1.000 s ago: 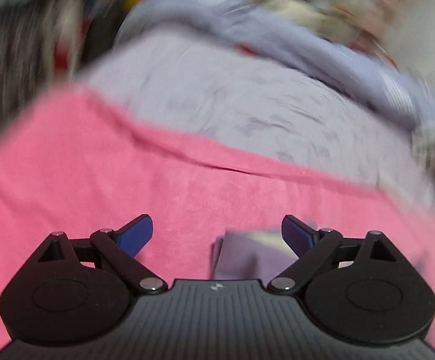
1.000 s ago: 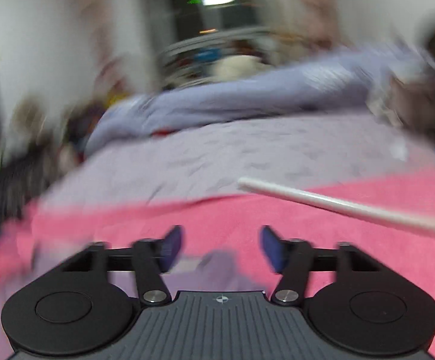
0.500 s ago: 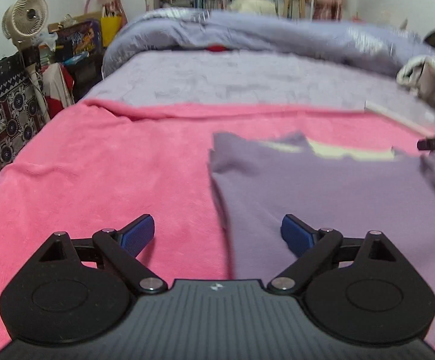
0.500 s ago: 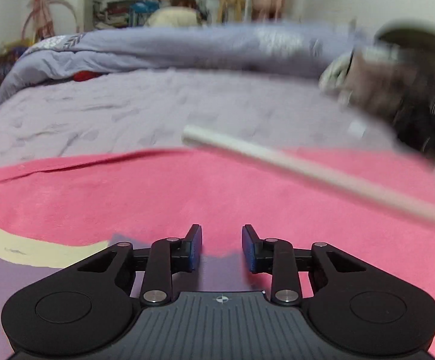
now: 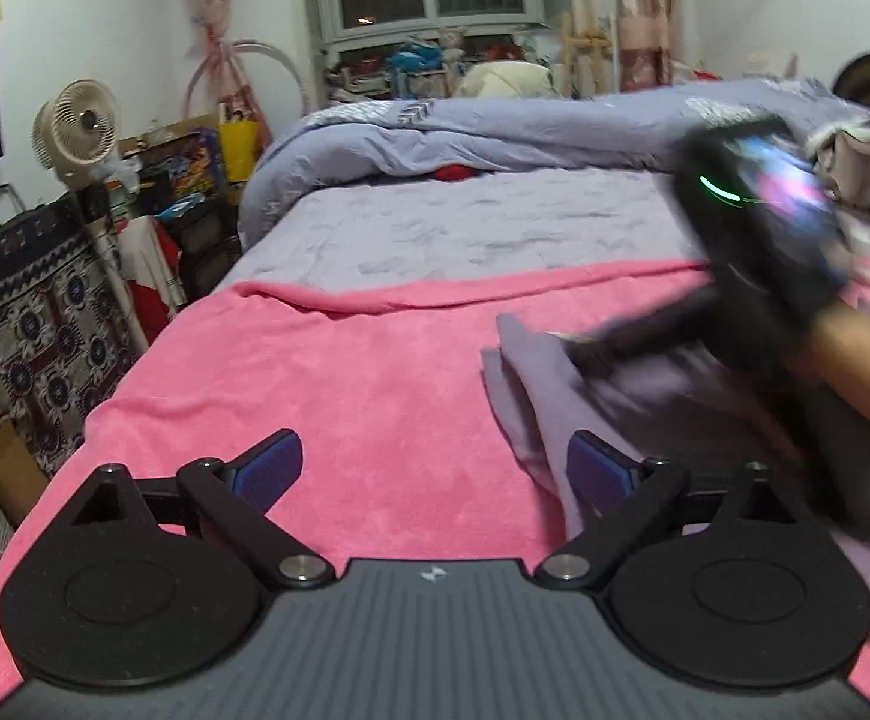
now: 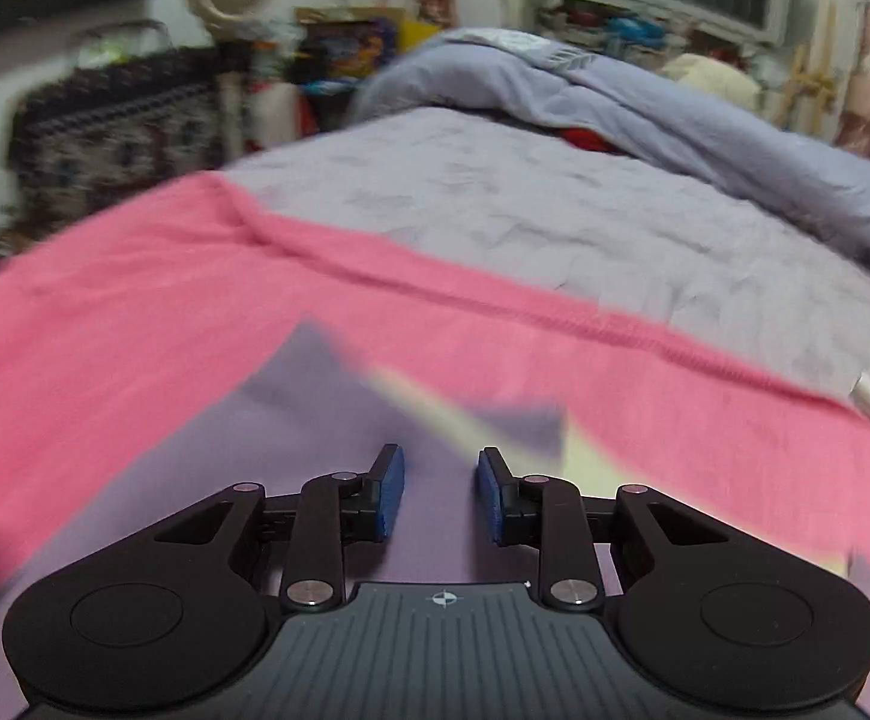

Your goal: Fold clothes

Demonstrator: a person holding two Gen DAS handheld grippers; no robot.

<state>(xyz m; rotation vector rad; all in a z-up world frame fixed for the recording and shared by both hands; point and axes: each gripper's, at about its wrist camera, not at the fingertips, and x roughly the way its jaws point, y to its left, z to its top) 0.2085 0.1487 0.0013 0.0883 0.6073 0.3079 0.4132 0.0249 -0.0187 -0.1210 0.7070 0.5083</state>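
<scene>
No writing is legible anywhere. The left tongs [image 5: 435, 471] hover spread wide over the pink fleece blanket [image 5: 345, 384] on the bed, empty. The right tongs [image 6: 440, 495] hang partly spread, pinching nothing, over the soft lilac garment [image 6: 291, 438], which lies rumpled on the blanket's right side.

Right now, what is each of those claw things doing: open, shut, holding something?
Left gripper: wide open, holding nothing, over the pink blanket.
Right gripper: partly open, nothing between its fingers, above the purple garment.
</scene>
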